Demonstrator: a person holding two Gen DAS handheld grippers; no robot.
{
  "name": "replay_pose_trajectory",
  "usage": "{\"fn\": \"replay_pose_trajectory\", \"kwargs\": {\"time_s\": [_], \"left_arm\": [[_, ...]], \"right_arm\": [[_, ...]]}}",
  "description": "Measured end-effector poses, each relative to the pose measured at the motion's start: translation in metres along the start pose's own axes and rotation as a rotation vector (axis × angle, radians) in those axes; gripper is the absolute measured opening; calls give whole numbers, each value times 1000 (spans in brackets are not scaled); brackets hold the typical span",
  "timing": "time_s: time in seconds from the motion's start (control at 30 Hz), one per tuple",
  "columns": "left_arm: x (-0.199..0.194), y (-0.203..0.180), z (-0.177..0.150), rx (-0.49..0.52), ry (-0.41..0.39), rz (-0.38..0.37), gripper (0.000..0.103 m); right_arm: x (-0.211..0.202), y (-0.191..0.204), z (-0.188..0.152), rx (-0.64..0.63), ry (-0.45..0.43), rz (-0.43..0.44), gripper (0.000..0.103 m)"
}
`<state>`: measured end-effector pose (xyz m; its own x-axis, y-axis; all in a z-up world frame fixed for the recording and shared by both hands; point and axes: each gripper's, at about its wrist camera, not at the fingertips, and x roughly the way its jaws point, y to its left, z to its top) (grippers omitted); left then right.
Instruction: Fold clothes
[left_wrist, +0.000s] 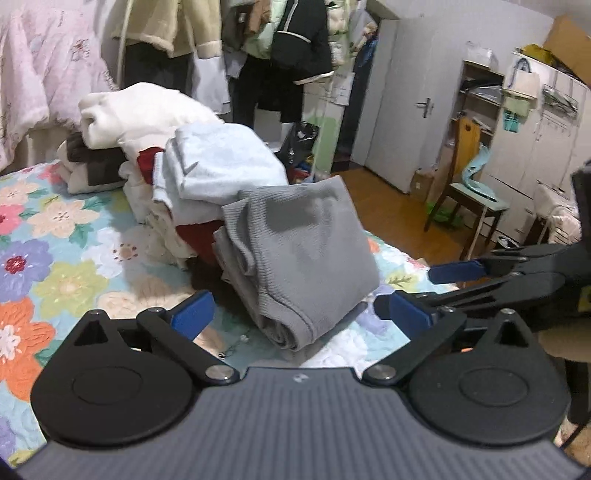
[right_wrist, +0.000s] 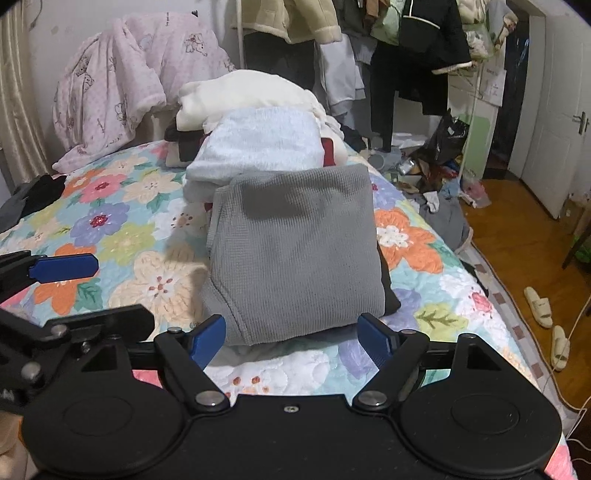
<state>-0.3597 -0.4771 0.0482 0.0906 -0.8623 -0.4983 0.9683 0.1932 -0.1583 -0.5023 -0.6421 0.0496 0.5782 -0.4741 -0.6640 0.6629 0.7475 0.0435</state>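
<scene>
The grey garment lies folded on the floral bedspread, near the bed's edge. Its far end leans against a stack of folded clothes: a pale blue item on top, with white, red and brown items beside and behind it.

The right gripper sits just short of the garment's near edge. Its jaws stand wide, with blue pads flanking the fold's lower corners without pressing on it. Nothing is held.

The left gripper points at the same garment from the left side. Its jaws are spread wide and empty; the near corner of the fold lies between the pads without contact.

In the left wrist view, the right gripper's fingers enter from the right edge, just beside the garment.

A pink quilt is heaped at the bed's head. Hanging clothes fill the background. Slippers lie on the wooden floor.
</scene>
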Motion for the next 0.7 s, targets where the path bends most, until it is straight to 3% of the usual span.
{"fn": "replay_pose_trajectory", "kwargs": {"time_s": [0.33,0.7], "left_arm": [[-2,-6,-9,8,6,73,103],[6,-4,-14,-62,68,45,103]], "right_arm": [[-3,2,1,-29,2,0,83],[-2,-3,-5,-18,26,-12,83]]}}
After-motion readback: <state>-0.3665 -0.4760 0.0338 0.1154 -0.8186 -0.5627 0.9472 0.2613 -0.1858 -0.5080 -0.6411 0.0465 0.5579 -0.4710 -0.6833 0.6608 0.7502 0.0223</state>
